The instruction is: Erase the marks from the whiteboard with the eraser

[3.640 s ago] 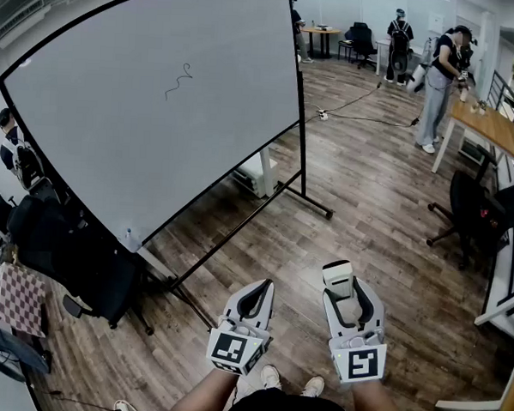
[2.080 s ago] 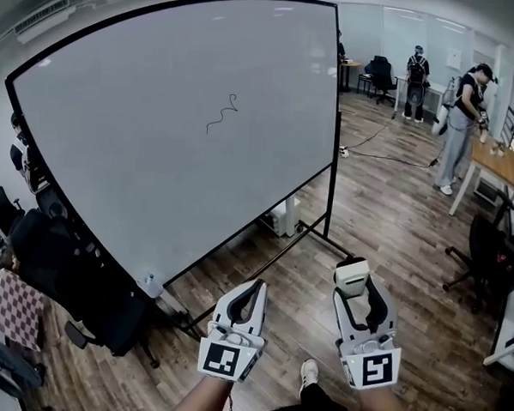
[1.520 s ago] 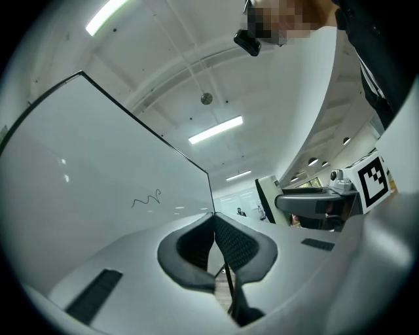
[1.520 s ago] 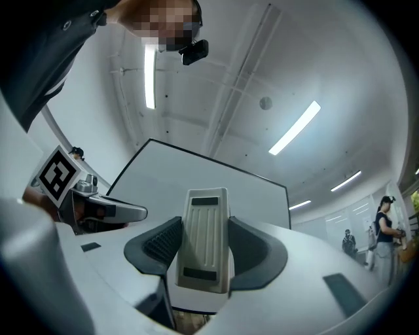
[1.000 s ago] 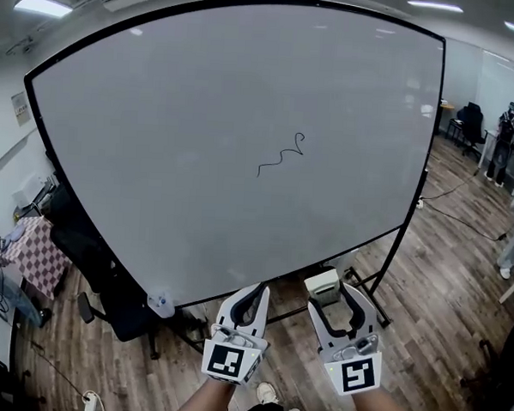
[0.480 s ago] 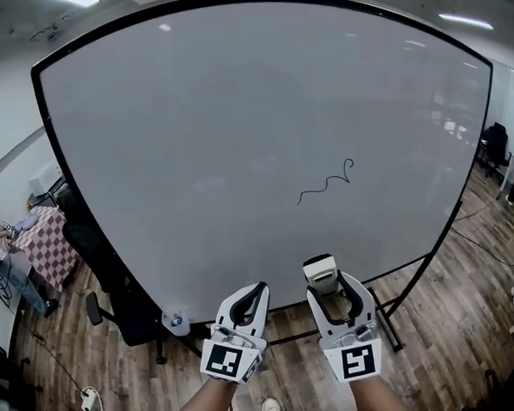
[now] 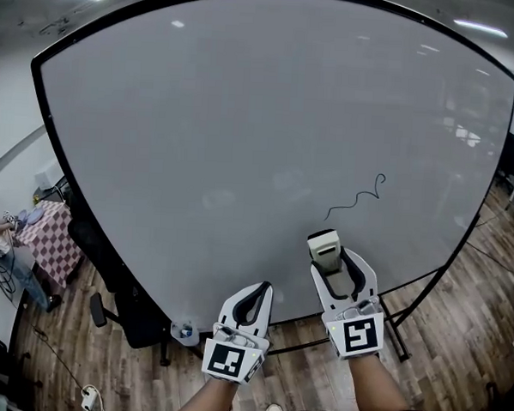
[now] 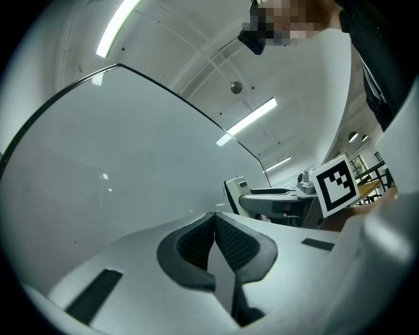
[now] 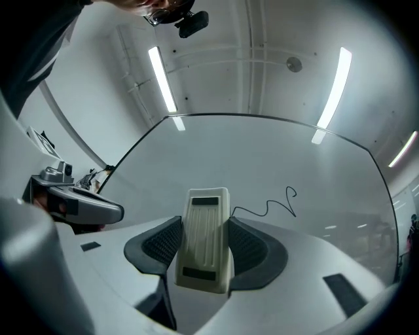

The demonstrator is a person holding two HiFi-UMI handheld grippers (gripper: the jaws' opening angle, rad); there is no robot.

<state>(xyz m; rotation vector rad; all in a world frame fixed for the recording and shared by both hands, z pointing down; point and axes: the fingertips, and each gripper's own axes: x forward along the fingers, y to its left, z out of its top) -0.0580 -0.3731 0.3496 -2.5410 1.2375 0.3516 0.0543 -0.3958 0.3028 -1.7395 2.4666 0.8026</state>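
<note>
While the right gripper (image 7: 334, 266) pinches the eraser (image 7: 324, 245) between its jaws, the eraser points up at the whiteboard (image 7: 226, 130), its tip just below and left of the black squiggle (image 7: 357, 197) and apart from it. Whether the eraser touches the board I cannot tell. Lower and to the left, the left gripper (image 7: 260, 288) hangs with jaws pressed together, holding nothing. A dark chair (image 7: 135, 314) stands by the board's lower left corner

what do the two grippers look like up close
The left gripper and right gripper are white plastic shells with curved jaws lined in black textured pads. Each carries a cube with black square markers at the rear. No cables show; the forearms are bare.
</note>
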